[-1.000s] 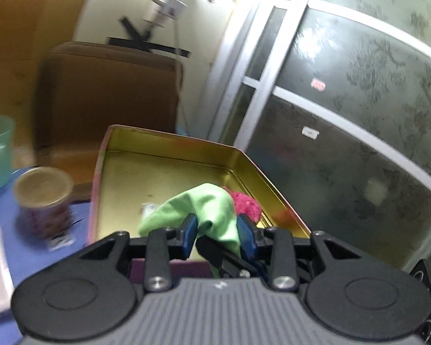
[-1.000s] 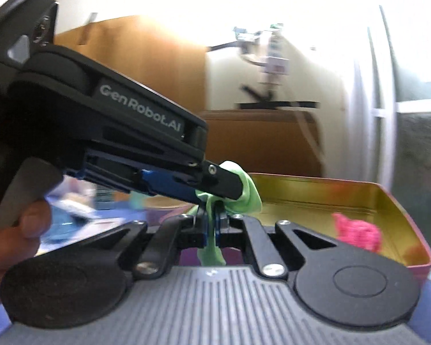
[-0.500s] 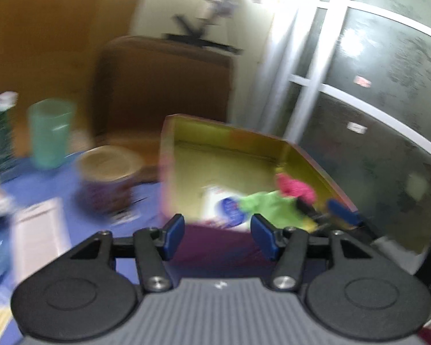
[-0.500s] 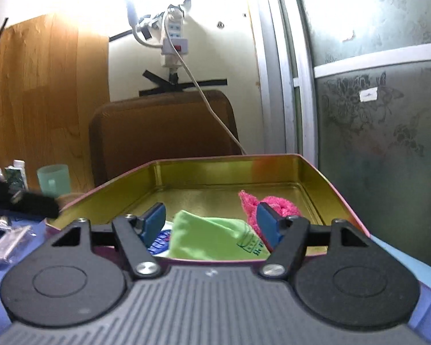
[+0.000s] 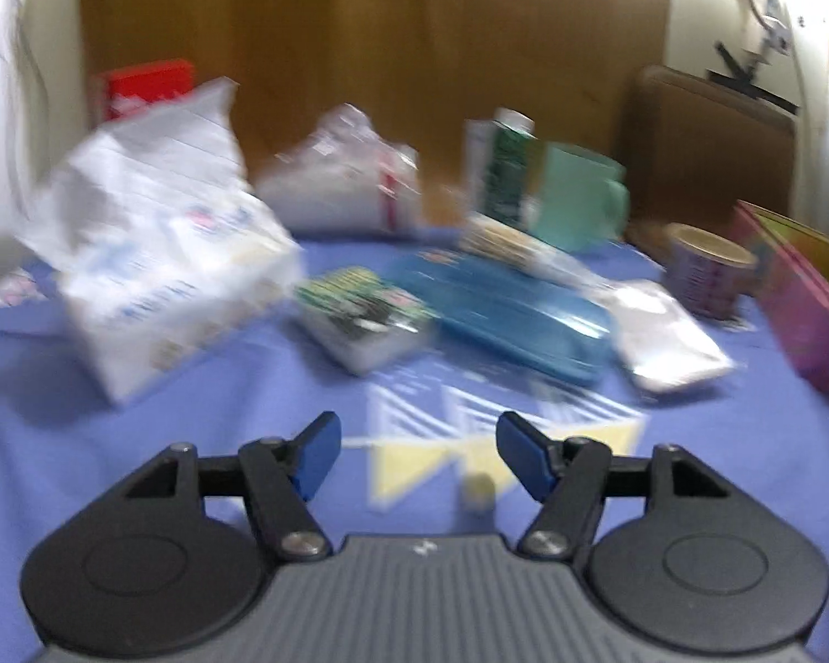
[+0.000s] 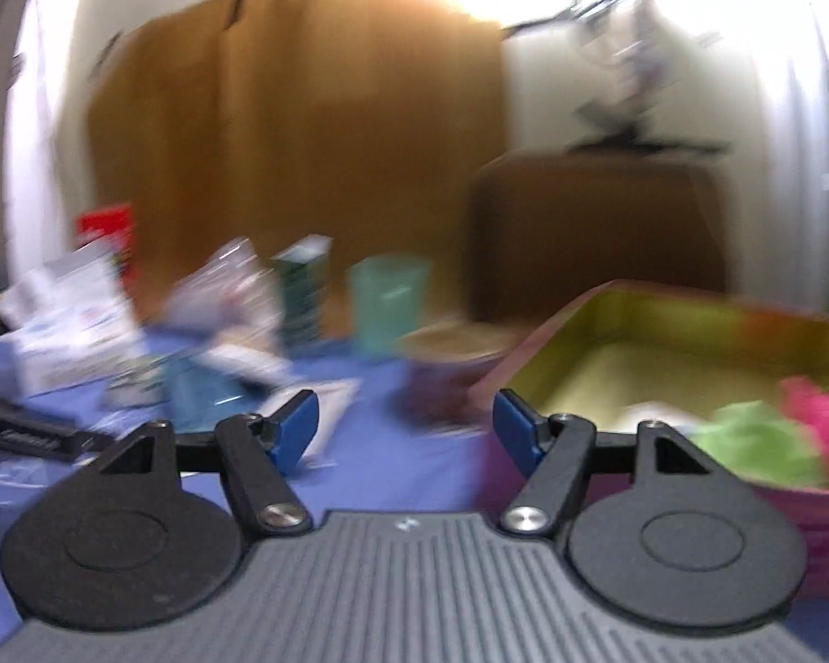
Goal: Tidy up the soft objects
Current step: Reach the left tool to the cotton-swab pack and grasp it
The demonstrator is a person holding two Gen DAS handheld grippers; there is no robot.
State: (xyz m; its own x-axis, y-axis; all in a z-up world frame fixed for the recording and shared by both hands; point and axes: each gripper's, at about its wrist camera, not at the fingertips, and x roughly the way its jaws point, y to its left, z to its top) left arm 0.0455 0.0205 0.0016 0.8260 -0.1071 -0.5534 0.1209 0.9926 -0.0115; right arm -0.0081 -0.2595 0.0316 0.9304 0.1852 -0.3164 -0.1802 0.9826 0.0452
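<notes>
We held both the left gripper (image 5: 417, 456) and right gripper (image 6: 406, 431) released; right of ours, the tin tray (image 6: 591, 326) held a green cloth (image 6: 757, 442) and pink cloth (image 6: 818, 406).

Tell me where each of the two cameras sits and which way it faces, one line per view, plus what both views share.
Left wrist: sits behind the left tongs, open and empty, facing across the blue tablecloth at blurred packets, a blue case and a green cup.
Right wrist: sits behind the right tongs, open and empty, facing the tin tray holding a green cloth and pink cloth; the left tool shows at the left edge.
Shared: the green cup, the tin tray, the tablecloth.
</notes>
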